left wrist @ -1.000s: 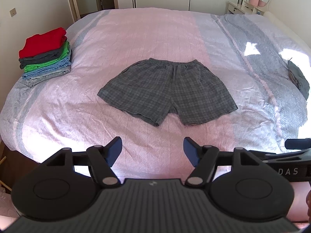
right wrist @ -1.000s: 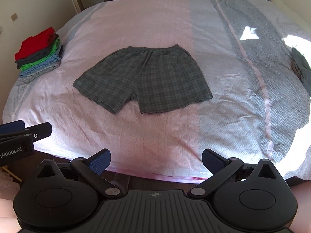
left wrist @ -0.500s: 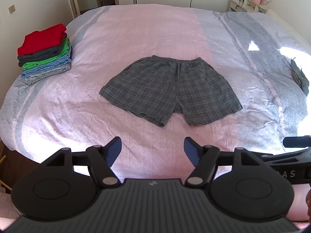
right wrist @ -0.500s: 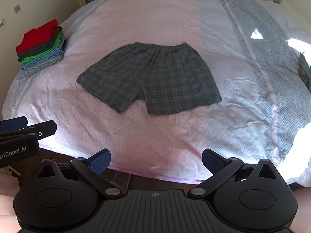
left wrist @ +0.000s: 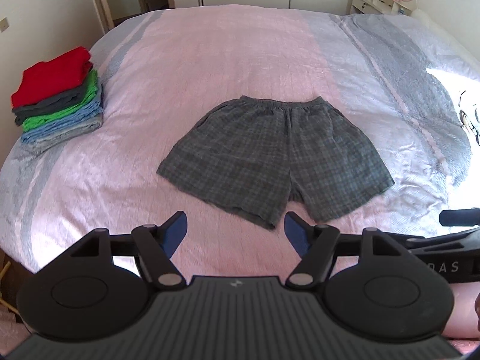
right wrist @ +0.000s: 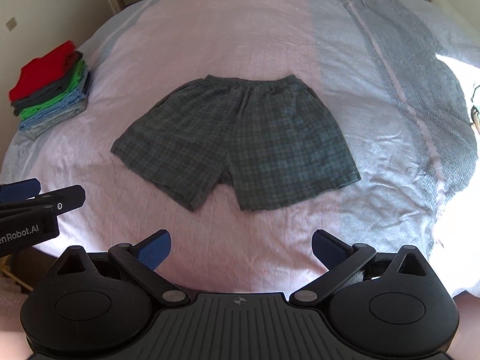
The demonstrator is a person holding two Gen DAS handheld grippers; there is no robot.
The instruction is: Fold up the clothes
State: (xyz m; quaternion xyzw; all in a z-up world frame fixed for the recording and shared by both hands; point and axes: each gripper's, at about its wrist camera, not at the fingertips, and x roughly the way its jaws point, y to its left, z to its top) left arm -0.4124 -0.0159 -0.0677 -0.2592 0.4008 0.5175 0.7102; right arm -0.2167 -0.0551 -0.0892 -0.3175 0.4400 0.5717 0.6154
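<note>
while the plaid shorts (left wrist: 274, 162) lie flat on the bed (left wrist: 210, 60), left hand-held gripper (left wrist: 235, 231) and right hand-held gripper (right wrist: 241, 247) hover spread apart, empty.

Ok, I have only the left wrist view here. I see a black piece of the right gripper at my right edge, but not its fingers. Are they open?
Observer: Yes. In the right wrist view the right gripper is wide open, with nothing between its blue pads.
Operator: Does it touch the shorts?
Observer: No. The plaid shorts lie flat beyond the fingertips, with bare bedspread in between.
Operator: Does that view show my gripper too?
Observer: Only partly. The left gripper comes in at that view's left edge, and the letters "enRobot.AI" can be read on its side.
</note>
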